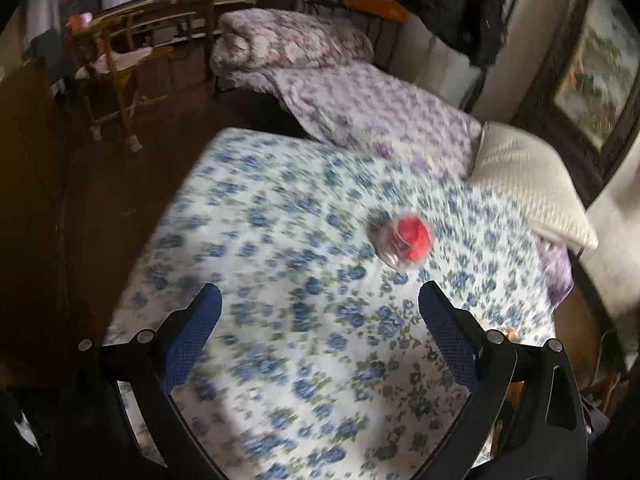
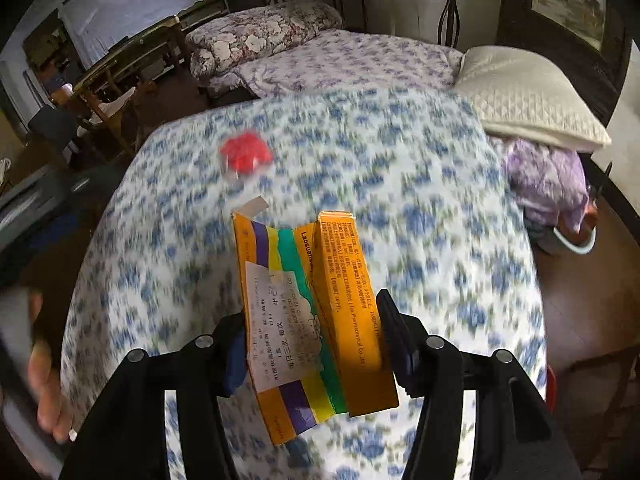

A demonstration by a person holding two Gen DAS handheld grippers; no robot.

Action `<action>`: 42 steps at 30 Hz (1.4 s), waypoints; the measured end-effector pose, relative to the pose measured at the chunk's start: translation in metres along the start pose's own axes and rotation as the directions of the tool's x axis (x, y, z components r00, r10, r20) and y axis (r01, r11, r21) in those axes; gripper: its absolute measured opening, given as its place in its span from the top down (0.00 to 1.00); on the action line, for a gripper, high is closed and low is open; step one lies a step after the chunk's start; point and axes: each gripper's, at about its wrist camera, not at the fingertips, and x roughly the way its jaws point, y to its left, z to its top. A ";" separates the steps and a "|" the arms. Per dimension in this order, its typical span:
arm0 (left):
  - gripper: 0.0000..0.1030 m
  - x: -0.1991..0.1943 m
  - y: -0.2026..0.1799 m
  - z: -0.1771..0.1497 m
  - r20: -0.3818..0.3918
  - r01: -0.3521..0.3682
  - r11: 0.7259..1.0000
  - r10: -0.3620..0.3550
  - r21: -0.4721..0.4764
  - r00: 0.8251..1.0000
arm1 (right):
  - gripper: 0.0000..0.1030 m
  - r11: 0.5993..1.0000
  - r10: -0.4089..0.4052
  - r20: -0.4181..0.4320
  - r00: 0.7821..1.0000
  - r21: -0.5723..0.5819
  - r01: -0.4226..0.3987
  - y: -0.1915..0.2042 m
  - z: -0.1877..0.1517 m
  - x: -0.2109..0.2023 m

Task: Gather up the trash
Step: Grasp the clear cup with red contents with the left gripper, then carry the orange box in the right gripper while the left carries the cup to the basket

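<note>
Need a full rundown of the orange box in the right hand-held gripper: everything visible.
The orange box looks like thin cardboard, flattened and torn open, with purple, yellow and green stripes, printed text on one side panel and a white printed label stuck on its face. A torn tab sticks out at the far end. It is tilted, held above the flowered bedspread, with the right hand-held gripper shut on its near half.

right hand-held gripper (image 2: 312,344) clamping orange box (image 2: 316,320), floral bed (image 2: 420,184)
</note>
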 end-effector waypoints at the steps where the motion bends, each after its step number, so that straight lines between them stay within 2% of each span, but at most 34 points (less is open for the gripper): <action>1: 0.08 0.009 -0.006 0.000 -0.019 0.018 1.000 -0.018 0.011 1.000 | 0.45 1.000 0.001 -0.014 1.000 0.008 -0.001 -0.003 -0.001 0.003; 3: 0.08 0.027 -0.018 0.003 -0.045 0.036 0.999 -0.035 0.029 0.998 | 0.45 1.000 -0.001 -0.022 1.000 0.003 0.001 -0.006 0.000 0.007; 10: 0.08 0.070 -0.050 0.021 -0.017 0.037 0.993 -0.035 0.113 0.999 | 0.43 1.000 0.001 -0.016 1.000 -0.018 -0.001 -0.007 -0.001 0.015; 15: 0.08 0.109 -0.060 0.023 -0.080 0.030 0.990 -0.019 0.134 0.997 | 0.42 1.000 -0.008 -0.007 1.000 -0.026 0.008 -0.008 0.002 0.017; 18: 0.09 0.115 -0.064 0.027 -0.043 0.015 0.989 -0.009 0.147 0.999 | 0.40 0.999 -0.021 -0.006 1.000 -0.041 0.020 -0.005 0.002 0.018; 21: 0.28 0.117 -0.069 0.027 -0.011 -0.025 0.983 0.027 0.181 1.000 | 0.40 0.999 -0.019 -0.004 1.000 -0.040 0.019 -0.005 0.002 0.018; 22: 0.40 0.118 -0.069 0.029 -0.004 -0.033 0.982 0.034 0.187 0.999 | 0.40 0.999 -0.016 -0.004 1.000 -0.037 0.016 -0.006 0.002 0.018; 23: 0.47 0.117 -0.069 0.029 0.005 -0.033 0.981 0.032 0.189 0.999 | 0.40 0.999 -0.013 -0.004 1.000 -0.032 0.012 -0.006 0.002 0.017; 24: 0.50 0.117 -0.071 0.029 0.008 -0.031 0.981 0.030 0.190 1.000 | 0.40 0.999 -0.012 -0.004 1.000 -0.031 0.012 -0.007 0.002 0.017; 32: 0.50 0.090 -0.042 0.024 0.013 0.003 0.997 -0.004 0.079 1.000 | 0.41 1.000 0.003 0.005 1.000 -0.008 -0.003 -0.012 0.003 0.016; 38: 0.50 0.024 -0.025 0.019 0.044 0.048 0.999 -0.048 0.002 0.998 | 0.42 0.999 0.039 0.018 0.999 0.009 -0.039 -0.015 0.005 0.012; 42: 0.50 -0.029 -0.027 0.001 0.094 0.053 0.998 -0.054 0.018 0.994 | 0.42 0.999 0.052 0.024 0.998 0.006 -0.052 -0.014 0.005 0.010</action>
